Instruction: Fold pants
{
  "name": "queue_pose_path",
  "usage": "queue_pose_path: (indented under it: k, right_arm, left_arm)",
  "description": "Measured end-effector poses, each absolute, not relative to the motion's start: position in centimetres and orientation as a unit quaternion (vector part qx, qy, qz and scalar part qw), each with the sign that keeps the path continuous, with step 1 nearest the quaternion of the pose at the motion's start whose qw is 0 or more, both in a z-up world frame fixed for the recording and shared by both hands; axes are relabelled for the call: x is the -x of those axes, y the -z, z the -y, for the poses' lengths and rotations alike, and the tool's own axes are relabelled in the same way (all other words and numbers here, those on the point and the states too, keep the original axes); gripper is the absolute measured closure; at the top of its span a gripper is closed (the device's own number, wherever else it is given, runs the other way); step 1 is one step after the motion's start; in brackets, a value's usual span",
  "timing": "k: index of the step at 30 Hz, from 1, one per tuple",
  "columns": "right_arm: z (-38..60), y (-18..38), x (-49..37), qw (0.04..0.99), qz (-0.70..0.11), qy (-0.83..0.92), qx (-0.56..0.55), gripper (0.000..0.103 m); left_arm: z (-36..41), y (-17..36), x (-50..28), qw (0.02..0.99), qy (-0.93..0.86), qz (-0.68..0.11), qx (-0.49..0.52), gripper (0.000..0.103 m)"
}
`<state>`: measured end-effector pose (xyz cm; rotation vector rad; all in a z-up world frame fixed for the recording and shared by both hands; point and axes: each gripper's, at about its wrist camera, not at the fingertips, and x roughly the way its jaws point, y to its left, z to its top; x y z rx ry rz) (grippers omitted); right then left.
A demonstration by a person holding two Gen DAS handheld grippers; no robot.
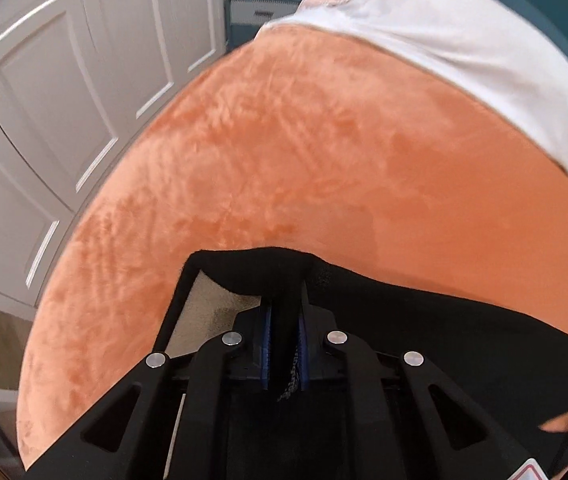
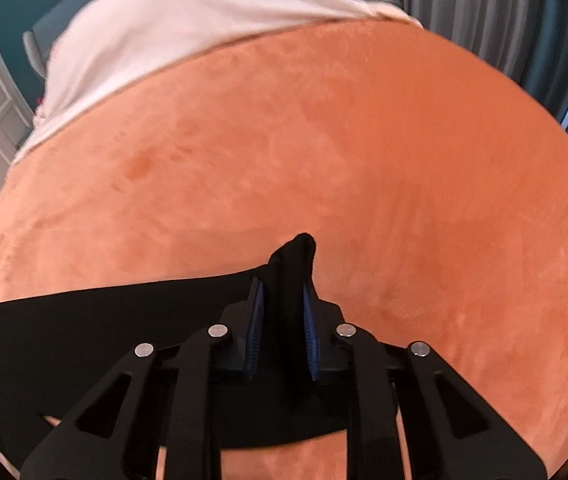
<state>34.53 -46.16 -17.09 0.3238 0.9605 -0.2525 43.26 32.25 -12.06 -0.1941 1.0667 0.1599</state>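
orange blanket point(image 2: 323, 152) runs past both views' edges w/ a blurred white sheet point(image 2: 156, 24) at its far end, black pants point(image 2: 104, 320) on it, mostly hidden under the rigs, left gripper point(image 1: 284, 316) & right gripper point(image 2: 282, 312) each pinching a bunched edge.

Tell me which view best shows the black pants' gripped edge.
The right wrist view: the black pants stretch leftward, pinched in the right gripper. The left wrist view shows a bunched edge in the left gripper, partly hidden.
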Motion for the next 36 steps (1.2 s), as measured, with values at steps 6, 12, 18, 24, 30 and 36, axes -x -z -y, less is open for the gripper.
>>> queue_pose_path:
  k: [6,12,18,24,30,36]
  right_arm:
    - [46.3,10.5,-29.4,0.9,-0.391,0.099,-0.163,0.1]
    - [46.8,8.3,-25.2,0.897,-0.4,0.091,-0.165,0.099]
    - [47.1,11.2,-25.5,0.87,-0.443,0.121,-0.177,0.094]
    - [48.1,15.7,-29.2,0.844,-0.482,0.157,-0.176,0.024]
    - [50.2,19.7,-34.3,0.826,-0.5,0.19,-0.179,0.021]
    - [51.1,23.8,-38.5,0.795,-0.535,0.208,-0.196,0.071]
  left_arm:
    - [-31.9,7.3,-37.6,0.874,-0.032,-0.48,0.074,0.094]
    - [-31.4,6.0,-32.4,0.876,-0.013,-0.478,0.064,0.094]
    - [-31.1,7.1,-30.9,0.871,-0.016,-0.488,0.058,0.094]
    - [-31.4,8.1,-31.0,0.866,-0.02,-0.497,0.059,0.092]
    - [-31.7,10.1,-32.2,0.858,-0.033,-0.51,0.059,0.092]
    - [-31.9,11.3,-33.8,0.851,-0.047,-0.519,0.065,0.091]
